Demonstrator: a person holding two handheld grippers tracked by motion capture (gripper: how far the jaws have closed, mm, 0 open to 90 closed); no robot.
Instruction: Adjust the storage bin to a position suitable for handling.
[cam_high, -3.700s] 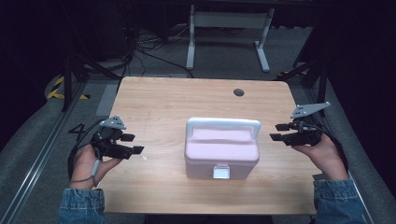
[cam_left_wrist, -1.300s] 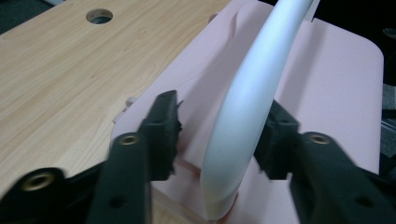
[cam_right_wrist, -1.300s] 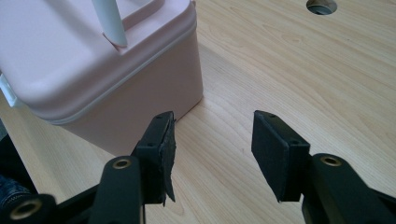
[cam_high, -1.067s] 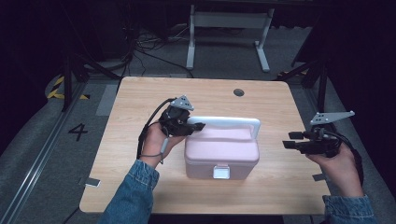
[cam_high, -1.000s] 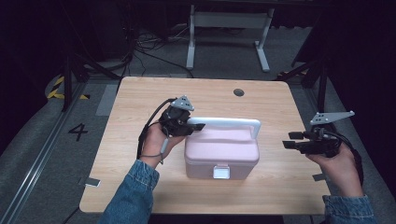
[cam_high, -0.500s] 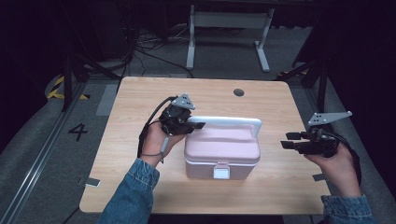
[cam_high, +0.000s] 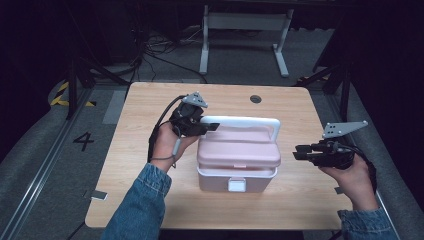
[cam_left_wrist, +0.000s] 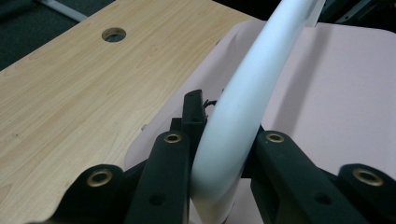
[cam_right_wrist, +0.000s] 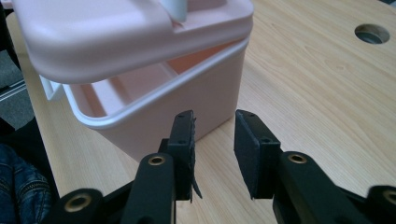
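While left gripper (cam_left_wrist: 219, 140) clamps box (cam_high: 235, 172) handle (cam_high: 242, 121), lid (cam_high: 237, 152) lifted; right gripper (cam_right_wrist: 215, 154) closing, nothing between jaws.

Left gripper (cam_left_wrist: 219, 154) has its jaws clamped on the white handle (cam_left_wrist: 243, 107), pink lid (cam_left_wrist: 336, 88) underneath, table (cam_left_wrist: 60, 102) hole (cam_left_wrist: 114, 34) up around 11 o'clock.

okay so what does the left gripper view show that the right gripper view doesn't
Left gripper view: the left tongs shut on the white handle above the lid's flat pink top.

Right gripper view: the right tongs, nothing between them, and the lid lifted off the box, showing a gap and its pink inside.

Both: the pink lid, the wooden table and its round hole.
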